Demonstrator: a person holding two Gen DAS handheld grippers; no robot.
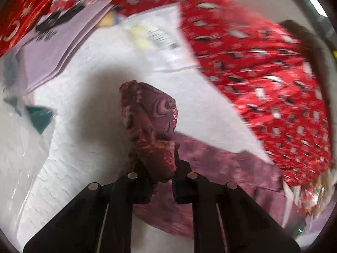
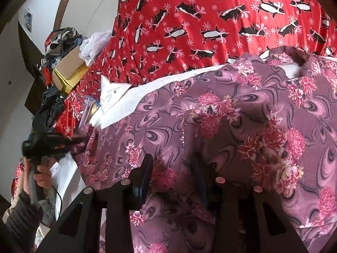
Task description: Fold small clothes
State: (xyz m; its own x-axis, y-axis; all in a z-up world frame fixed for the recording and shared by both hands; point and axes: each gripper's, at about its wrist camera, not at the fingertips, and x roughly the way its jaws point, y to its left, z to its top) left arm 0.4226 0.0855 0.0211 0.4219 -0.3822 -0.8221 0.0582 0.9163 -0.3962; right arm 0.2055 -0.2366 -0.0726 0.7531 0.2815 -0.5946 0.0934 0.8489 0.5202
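Pinching a floral garment (image 1: 151, 113) corner, our left gripper (image 1: 157, 168) holds tight; right gripper (image 2: 171, 168) straddles limp, light cloth, half-open.

Left wrist view looks steeply down along its fingers (image 1: 134, 168), close over the white sheet (image 1: 88, 109), heavily blurred. Right wrist view tilts down less, very near the purple floral garment (image 2: 231, 126). Both views share that garment (image 1: 221, 168) and the red penguin-print cloth (image 2: 189, 21) (image 1: 263, 73).
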